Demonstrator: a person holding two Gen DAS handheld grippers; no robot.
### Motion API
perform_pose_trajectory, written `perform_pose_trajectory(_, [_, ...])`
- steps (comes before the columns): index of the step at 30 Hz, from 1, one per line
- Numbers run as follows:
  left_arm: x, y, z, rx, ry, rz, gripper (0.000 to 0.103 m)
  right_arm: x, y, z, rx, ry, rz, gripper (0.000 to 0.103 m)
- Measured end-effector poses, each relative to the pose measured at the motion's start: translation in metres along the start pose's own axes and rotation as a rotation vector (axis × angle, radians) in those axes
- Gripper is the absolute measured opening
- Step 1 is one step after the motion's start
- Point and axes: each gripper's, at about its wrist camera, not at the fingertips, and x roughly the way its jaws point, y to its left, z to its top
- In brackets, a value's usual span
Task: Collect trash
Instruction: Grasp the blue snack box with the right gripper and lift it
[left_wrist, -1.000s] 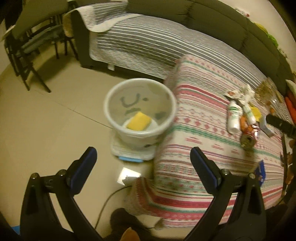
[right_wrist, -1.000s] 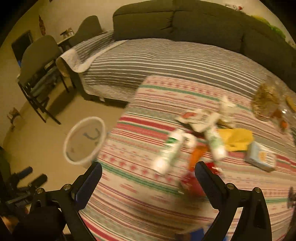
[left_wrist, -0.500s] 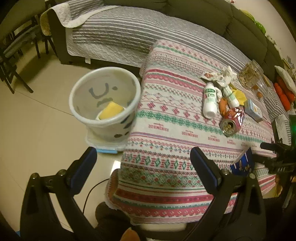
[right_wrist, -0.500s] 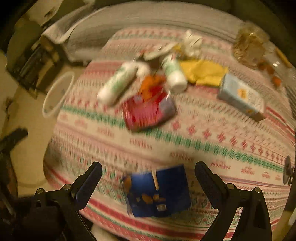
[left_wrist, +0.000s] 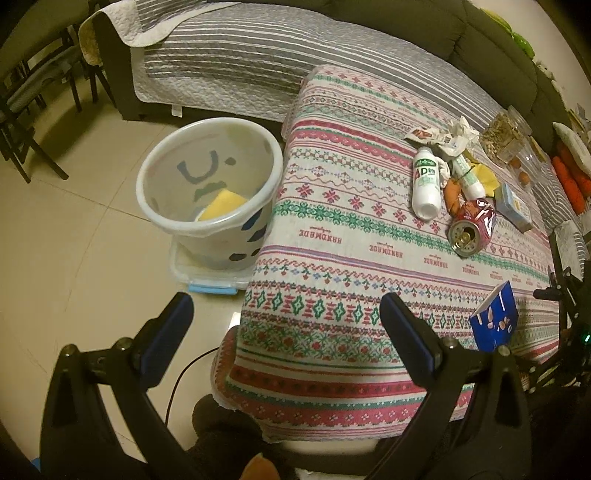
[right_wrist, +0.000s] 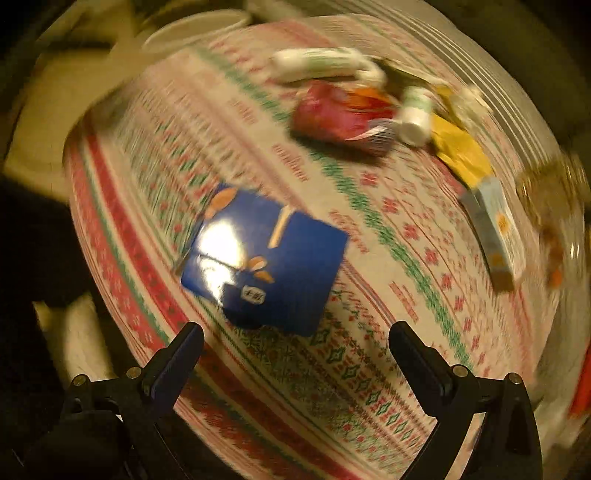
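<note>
right gripper (right_wrist: 295, 334) has swung down over the near table edge and the blue packet (right_wrist: 264, 254) now sits much closer, just ahead of its spread, empty jaws; the view is smeared with motion. left gripper (left_wrist: 286, 319) hangs low at the table's near corner, also released and carrying nothing. so this looks like the approach to the next pickup, the blue packet being the likely target. next move calls for lining the jaws either side of that thin wrapper and nipping an edge, since it lies fairly flat on the patterned tablecloth (left_wrist: 332, 236). further out wait the crushed red can (left_wrist: 472, 230), two white bottles (left_wrist: 426, 181) and crumpled wrappers. off the left side, on the floor, stands the white bin (left_wrist: 177, 221) with a yellow piece (left_wrist: 221, 208) already inside.
</note>
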Motion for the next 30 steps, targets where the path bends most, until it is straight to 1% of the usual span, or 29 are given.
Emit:
perform_pose_trajectory(3, [0.001, 0.001, -0.001, -0.002, 0.002, 0.003, 0.100, 0.004, 0.011, 0.009, -0.041, -0.010, -0.031, 0.101])
perform_pose_trajectory(5, [0.003, 0.002, -0.001, -0.003, 0.006, 0.006, 0.100, 0.006, 0.013, 0.015, -0.043, -0.018, -0.028, 0.101])
perform_pose_trajectory(13, [0.007, 0.012, -0.004, -0.030, 0.028, 0.000, 0.100, 0.024, -0.002, 0.048, -0.007, -0.001, -0.040, 0.101])
perform_pose_trajectory(17, [0.008, 0.017, -0.005, -0.041, 0.032, 0.001, 0.100, 0.030, -0.012, 0.063, 0.039, -0.009, -0.002, 0.101])
perform_pose_trajectory(20, [0.009, 0.017, -0.005, -0.042, 0.035, 0.000, 0.100, 0.035, -0.016, 0.069, 0.078, -0.005, 0.044, 0.101])
perform_pose_trajectory(24, [0.010, 0.015, -0.005, -0.037, 0.038, 0.000, 0.100, 0.048, -0.032, 0.075, 0.184, 0.026, 0.164, 0.100])
perform_pose_trajectory(26, [0.010, 0.014, -0.004, -0.034, 0.039, -0.001, 0.100, 0.052, -0.040, 0.076, 0.223, 0.033, 0.196, 0.099])
perform_pose_trajectory(27, [0.010, 0.013, -0.004, -0.033, 0.039, -0.002, 0.100, 0.052, -0.044, 0.078, 0.233, 0.030, 0.198, 0.098])
perform_pose_trajectory(28, [0.010, 0.012, -0.004, -0.031, 0.040, -0.004, 0.100, 0.053, -0.049, 0.079, 0.240, 0.024, 0.202, 0.092])
perform_pose_trajectory(29, [0.010, 0.011, -0.004, -0.030, 0.039, -0.005, 0.100, 0.051, -0.051, 0.079, 0.248, 0.016, 0.210, 0.084])
perform_pose_trajectory(30, [0.010, 0.010, -0.003, -0.027, 0.039, -0.007, 0.100, 0.050, -0.054, 0.079, 0.259, 0.010, 0.217, 0.082])
